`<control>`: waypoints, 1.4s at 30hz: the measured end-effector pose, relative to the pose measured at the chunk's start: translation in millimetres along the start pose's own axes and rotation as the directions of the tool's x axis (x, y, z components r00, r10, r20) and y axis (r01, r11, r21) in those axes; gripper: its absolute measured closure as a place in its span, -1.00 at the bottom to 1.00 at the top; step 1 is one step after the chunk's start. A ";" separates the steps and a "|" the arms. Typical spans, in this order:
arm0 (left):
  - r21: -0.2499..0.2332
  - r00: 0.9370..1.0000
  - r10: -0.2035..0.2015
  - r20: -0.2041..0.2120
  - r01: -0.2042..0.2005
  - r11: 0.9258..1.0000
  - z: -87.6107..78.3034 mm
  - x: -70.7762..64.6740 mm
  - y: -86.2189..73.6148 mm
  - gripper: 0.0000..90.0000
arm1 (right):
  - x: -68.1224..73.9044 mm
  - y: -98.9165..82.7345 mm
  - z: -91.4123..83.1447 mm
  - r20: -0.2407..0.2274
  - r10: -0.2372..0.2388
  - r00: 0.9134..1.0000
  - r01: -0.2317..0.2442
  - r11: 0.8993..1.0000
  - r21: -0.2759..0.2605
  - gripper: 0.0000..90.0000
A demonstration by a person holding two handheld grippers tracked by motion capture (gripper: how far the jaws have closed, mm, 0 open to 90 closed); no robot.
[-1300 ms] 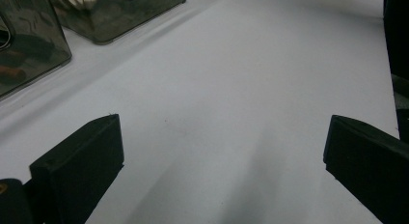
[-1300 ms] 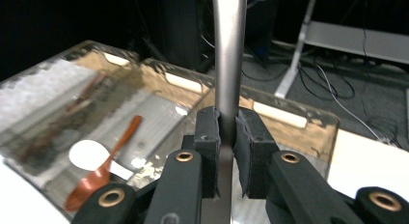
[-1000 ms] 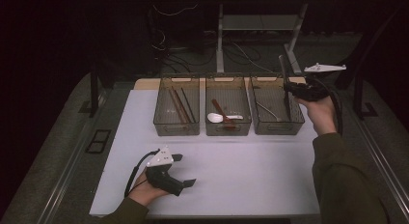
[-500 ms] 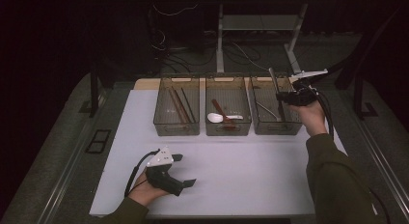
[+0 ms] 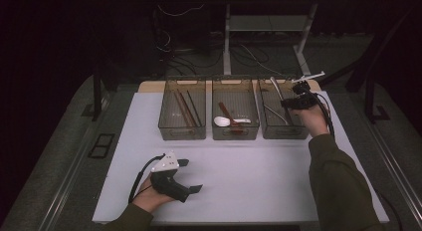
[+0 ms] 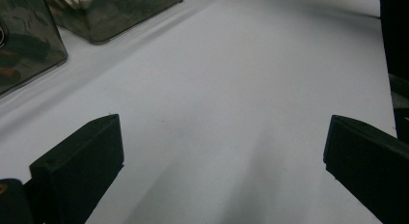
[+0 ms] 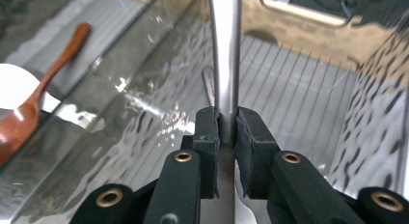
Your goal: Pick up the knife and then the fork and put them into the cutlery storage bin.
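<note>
My right gripper point(image 5: 293, 100) point(image 7: 225, 132) is shut on a silver metal utensil point(image 5: 276, 86) point(image 7: 226, 55), gripping its flat handle just above the clear right bin point(image 5: 285, 136). The utensil leans up and to the left over that bin, where another metal piece point(image 5: 272, 113) lies. My left gripper point(image 5: 191, 175) point(image 6: 222, 156) rests open on the white table near the front left, and bare tabletop lies between its fingers point(image 6: 77, 171).
Three clear bins stand in a row at the back. The left bin point(image 5: 182, 136) holds brown chopsticks point(image 5: 185, 109). The middle bin point(image 5: 235, 136) holds a white spoon point(image 5: 221, 121) and a wooden spoon point(image 5: 229, 116) point(image 7: 34, 108). The white mat point(image 5: 259, 176) lies bare in front.
My right hand has come down and to the left with the metal utensil, from beside the right bin to just over it. The left hand has stayed put.
</note>
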State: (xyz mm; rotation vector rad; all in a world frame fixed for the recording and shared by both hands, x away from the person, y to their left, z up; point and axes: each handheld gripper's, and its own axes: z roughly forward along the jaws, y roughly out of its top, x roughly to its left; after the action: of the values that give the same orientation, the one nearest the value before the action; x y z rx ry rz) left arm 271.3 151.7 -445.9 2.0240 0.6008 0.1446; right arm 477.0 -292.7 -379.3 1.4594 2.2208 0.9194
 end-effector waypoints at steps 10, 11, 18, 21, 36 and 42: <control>0.000 1.000 0.001 0.000 -0.001 1.000 -0.3 -0.2 0.0 -1.00 | -2.7 -0.5 2.8 -0.008 0.034 0.999 -0.034 0.999 0.010 0.39; 0.000 1.000 0.001 0.000 -0.001 1.000 -0.3 -0.3 0.0 -1.00 | -2.3 -1.1 2.1 -0.010 0.040 0.999 -0.040 0.999 0.011 0.34; 0.003 1.000 -0.001 -0.001 0.001 1.000 0.0 0.2 0.2 -1.00 | -1.1 -5.7 -6.9 -0.052 0.045 0.998 -0.046 0.999 -0.027 0.05; 0.002 1.000 -0.003 -0.002 0.003 1.000 0.0 0.2 0.3 -1.00 | 0.6 -9.0 -11.6 -0.051 0.046 0.998 -0.049 0.997 -0.058 -0.05; -0.003 1.000 -0.012 -0.004 0.012 1.000 0.3 1.7 0.8 -1.00 | 20.2 -29.0 -31.5 -0.130 0.040 0.991 -0.062 0.983 -0.174 -0.49; -0.001 1.000 -0.011 -0.002 0.011 1.000 -0.1 1.4 0.7 -1.00 | 37.5 -45.5 -40.7 -0.160 -0.056 0.985 0.023 0.979 -0.202 -0.56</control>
State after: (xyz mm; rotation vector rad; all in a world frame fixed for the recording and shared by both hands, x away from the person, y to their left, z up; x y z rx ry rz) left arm 272.8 152.1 -445.5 2.0198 0.6129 0.1404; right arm 405.8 -284.7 -377.0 1.2847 2.1869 1.2516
